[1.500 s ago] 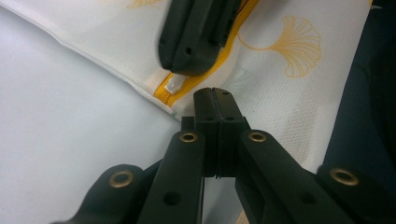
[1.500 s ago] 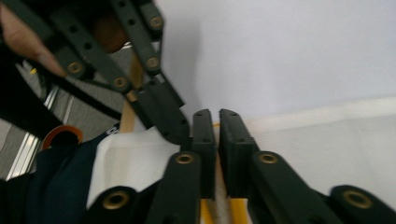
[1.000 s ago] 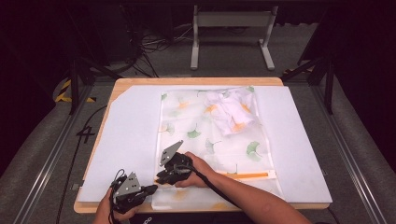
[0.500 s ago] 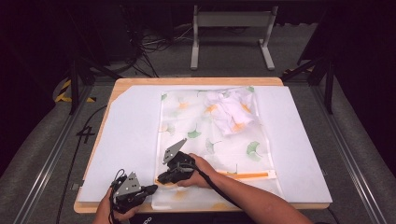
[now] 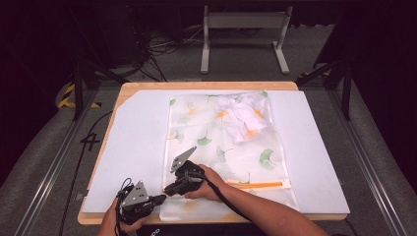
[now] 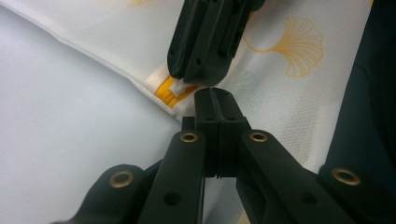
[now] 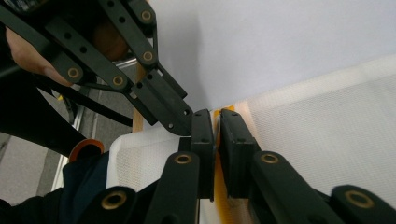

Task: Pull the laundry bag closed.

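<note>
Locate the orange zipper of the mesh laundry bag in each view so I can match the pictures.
High view: the orange zipper runs along the bag's near edge, right of the right gripper.
Left gripper view: its end sits at upper centre, under the right gripper's tips.
Right gripper view: a thin orange strip between that gripper's own jaws.
Shared landmark: the white sheet beside the bag.
</note>
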